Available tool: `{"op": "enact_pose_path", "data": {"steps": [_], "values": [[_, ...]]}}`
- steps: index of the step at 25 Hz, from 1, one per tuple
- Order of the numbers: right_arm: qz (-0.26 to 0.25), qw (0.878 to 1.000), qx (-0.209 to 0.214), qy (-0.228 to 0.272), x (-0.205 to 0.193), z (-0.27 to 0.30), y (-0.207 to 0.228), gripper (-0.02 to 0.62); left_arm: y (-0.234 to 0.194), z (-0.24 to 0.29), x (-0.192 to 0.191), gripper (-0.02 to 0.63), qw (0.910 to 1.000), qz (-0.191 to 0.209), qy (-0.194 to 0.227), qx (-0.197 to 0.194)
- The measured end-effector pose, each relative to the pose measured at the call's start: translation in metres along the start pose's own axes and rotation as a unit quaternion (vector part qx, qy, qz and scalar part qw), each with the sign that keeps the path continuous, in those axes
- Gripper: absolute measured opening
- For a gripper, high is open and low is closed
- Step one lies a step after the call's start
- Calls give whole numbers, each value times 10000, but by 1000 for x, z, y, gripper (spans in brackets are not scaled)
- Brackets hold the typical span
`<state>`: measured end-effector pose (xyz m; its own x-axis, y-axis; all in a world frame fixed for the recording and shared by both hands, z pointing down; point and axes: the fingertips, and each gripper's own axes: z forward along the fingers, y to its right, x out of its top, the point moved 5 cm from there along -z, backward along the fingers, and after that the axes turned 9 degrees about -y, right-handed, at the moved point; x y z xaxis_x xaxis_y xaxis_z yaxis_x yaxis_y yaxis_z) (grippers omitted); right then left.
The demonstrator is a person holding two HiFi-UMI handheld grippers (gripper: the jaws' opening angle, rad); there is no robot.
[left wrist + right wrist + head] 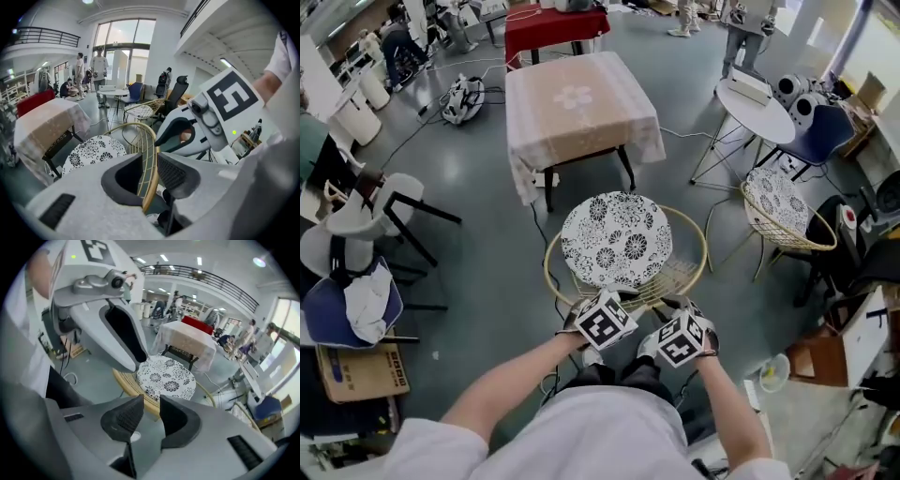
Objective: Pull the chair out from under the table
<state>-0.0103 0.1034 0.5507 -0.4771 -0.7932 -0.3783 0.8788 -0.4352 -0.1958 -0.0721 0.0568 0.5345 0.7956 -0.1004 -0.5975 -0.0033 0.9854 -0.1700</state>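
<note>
Here, the chair stood out from under the table, just in front of the side draped in pale cloth, its round floral cushion facing up and its curved rattan back rim on the side nearest you. You held both grippers low at that rim, side by side, their marker cubes close together in the head view. Your left gripper had its jaws spread wide with the rim running up between them; the rim sat close to one pad and plainly clear of the other, so nothing was pinched. Your right gripper also had its jaws parted, by a narrower gap, and the rattan band reached the mouth of that gap without either pad pressing on it. A second chair of the same kind (patterned seat, wire frame) stood off to your right beside a round white table
</note>
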Motion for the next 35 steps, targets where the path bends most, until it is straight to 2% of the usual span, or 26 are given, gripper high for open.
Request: {"op": "enact_pose_path", "data": {"steps": [4, 9, 13, 17, 20, 28, 35], "values": [[1010, 9939, -23, 439, 15, -8, 0, 80, -5, -14, 10, 100, 9991, -268, 314, -37], [1871, 9791, -69, 794, 21, -11, 1, 63, -13, -29, 13, 98, 9944, -766, 727, 67], [2459, 9624, -132, 1151, 32, -21, 8, 40, -17, -40, 15, 51, 9887, -1080, 994, 305], [3023, 9395, -60, 1610, 39, -39, 7, 25, -10, -47, 16, 28, 9848, -1211, 1155, 461], [3191, 9304, -101, 1801, 38, -51, 4, 17, -2, -50, 16, 17, 9828, -1258, 1230, 566], [3355, 9185, -208, 2082, 12, -83, -16, 3, 33, -61, 18, 6, 9756, -1421, 1439, 855], [3187, 9206, -204, 2247, 3, -107, -23, 2, 54, -67, 22, 6, 9711, -1540, 1482, 1065]]}}
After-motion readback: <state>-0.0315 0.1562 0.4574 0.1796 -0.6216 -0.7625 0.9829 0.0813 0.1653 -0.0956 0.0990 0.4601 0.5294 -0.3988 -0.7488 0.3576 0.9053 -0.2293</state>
